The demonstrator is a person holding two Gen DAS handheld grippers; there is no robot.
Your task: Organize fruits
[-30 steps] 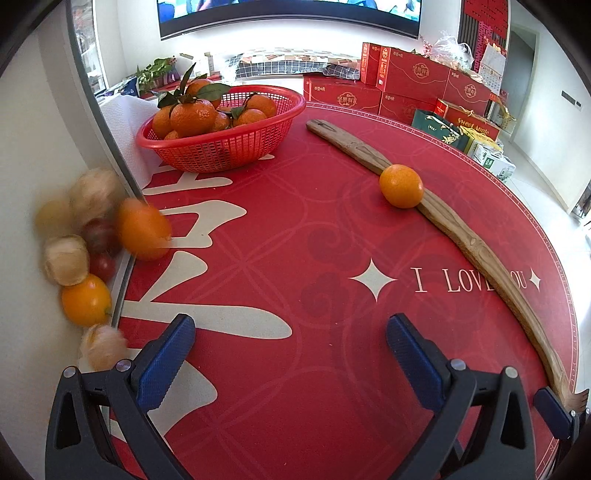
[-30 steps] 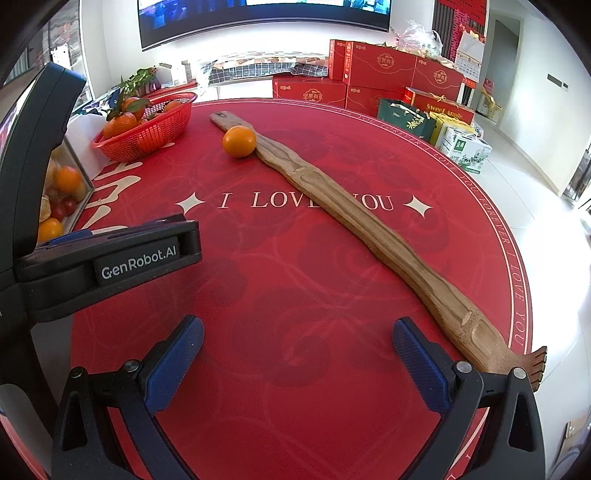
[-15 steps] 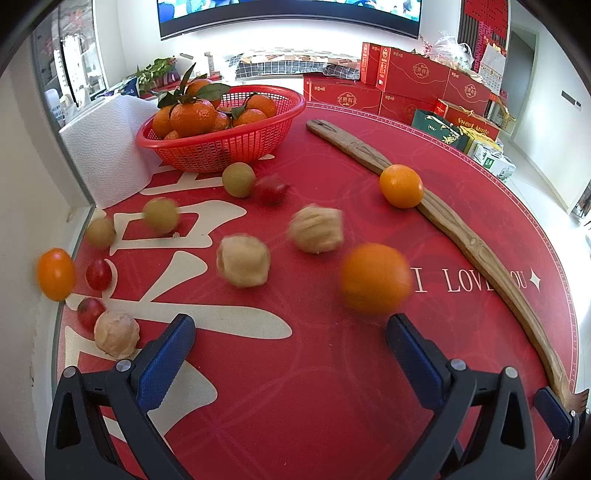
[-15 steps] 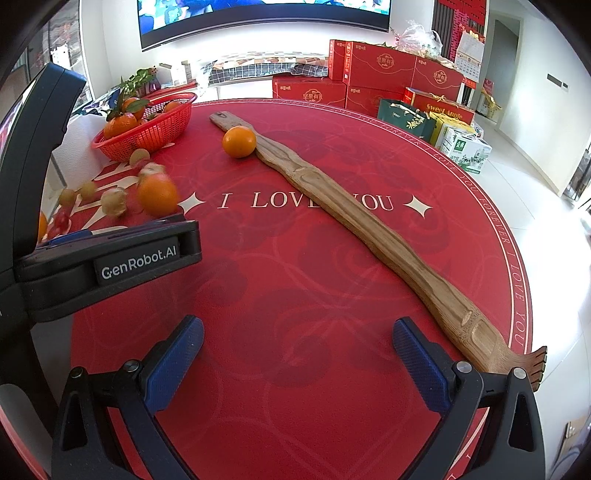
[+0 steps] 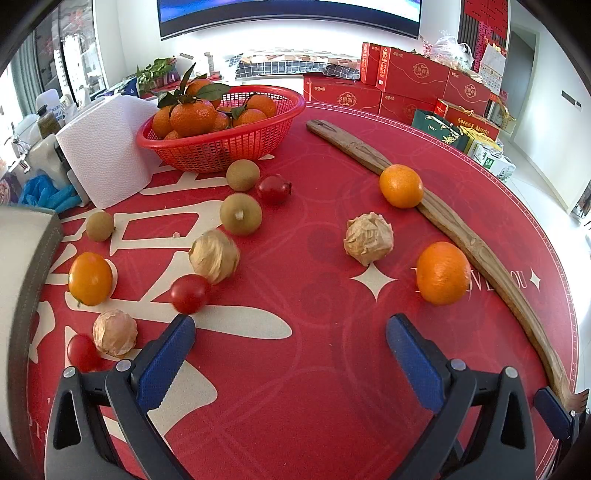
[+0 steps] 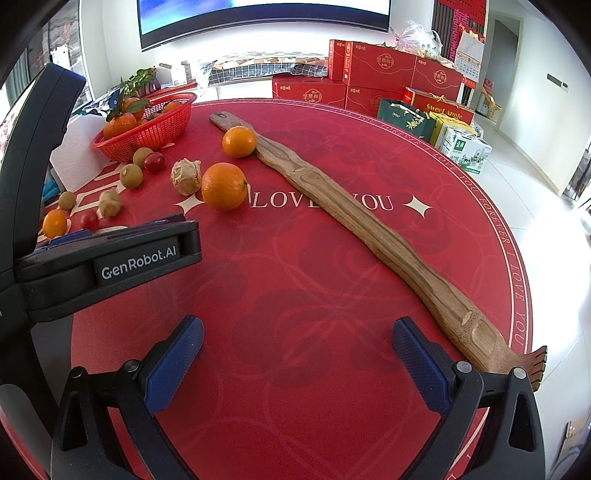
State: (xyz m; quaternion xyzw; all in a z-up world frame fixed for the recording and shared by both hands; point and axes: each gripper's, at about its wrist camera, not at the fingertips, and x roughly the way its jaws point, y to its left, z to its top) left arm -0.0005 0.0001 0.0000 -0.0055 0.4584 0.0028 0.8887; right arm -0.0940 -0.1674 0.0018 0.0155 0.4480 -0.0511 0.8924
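Loose fruit lies scattered across my round red bench (image 5: 295, 387), its cloth lettered "I LOVE YOU", in a bright room with a wall screen (image 5: 288, 14) and stacked red gift boxes (image 5: 406, 81) beyond. A red basket (image 5: 221, 147) of leafy tangerines sits at the far left, a white paper-towel roll (image 5: 103, 151) just beside it. A long wooden back-scratcher (image 6: 369, 229) runs diagonally over the cloth; one orange (image 5: 401, 185) touches its far end, a larger orange (image 5: 443, 273) rests just beside its middle. Papery-husked fruits (image 5: 368, 239), brownish-green round fruits (image 5: 241, 213), cherry tomatoes (image 5: 190, 293) and a small orange (image 5: 90, 278) lie spread between basket and my left gripper (image 5: 290, 365). I hold both grippers low over the bench, jaws spread wide with nothing between them, my right gripper (image 6: 297, 363) above bare cloth near the scratcher's claw end.
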